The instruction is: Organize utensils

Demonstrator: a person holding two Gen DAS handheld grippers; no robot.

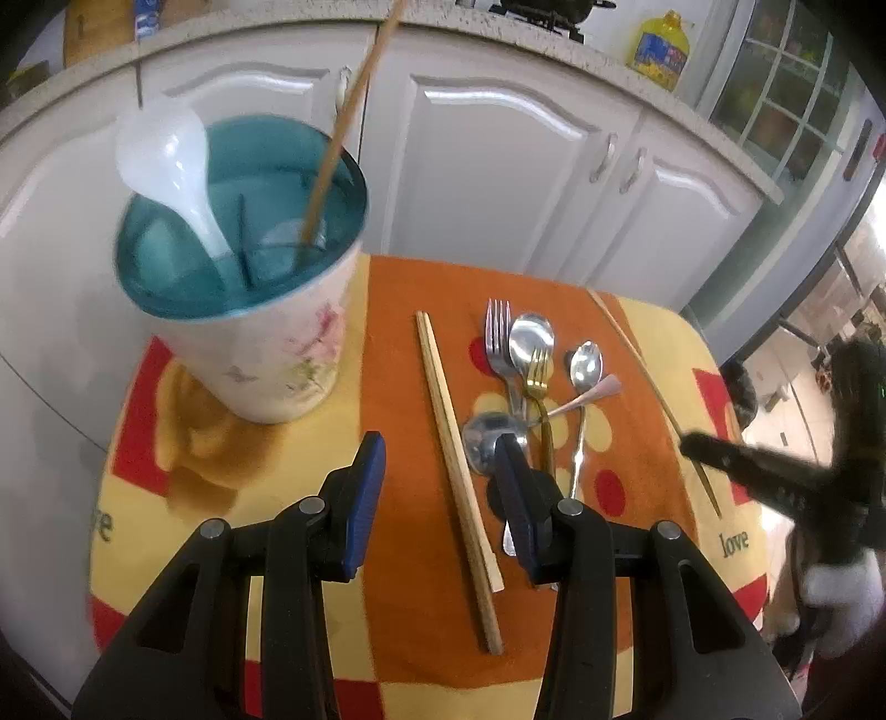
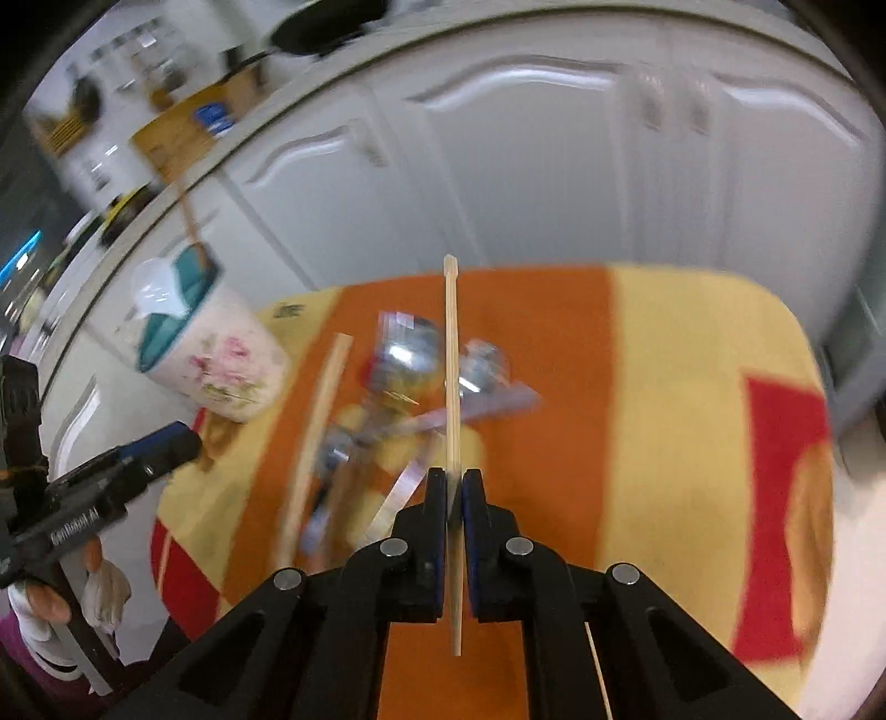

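A floral cup with a teal inside [image 1: 266,332] stands at the table's back left and holds a white ladle [image 1: 166,166] and a wooden chopstick [image 1: 343,122]. A chopstick pair [image 1: 454,454] lies on the orange cloth, beside forks and spoons [image 1: 526,376]. My left gripper [image 1: 437,459] is open and empty above the chopstick pair. My right gripper [image 2: 454,476] is shut on a single chopstick [image 2: 452,360], which points forward; it shows at the right edge in the left wrist view [image 1: 720,451]. The cup also shows in the right wrist view [image 2: 210,354].
White cabinet doors [image 1: 498,155] stand right behind the table. A yellow oil bottle [image 1: 662,50] sits on the counter. The cloth [image 2: 692,387] has yellow and red patches on the right. A thin stick [image 2: 598,670] lies under my right gripper.
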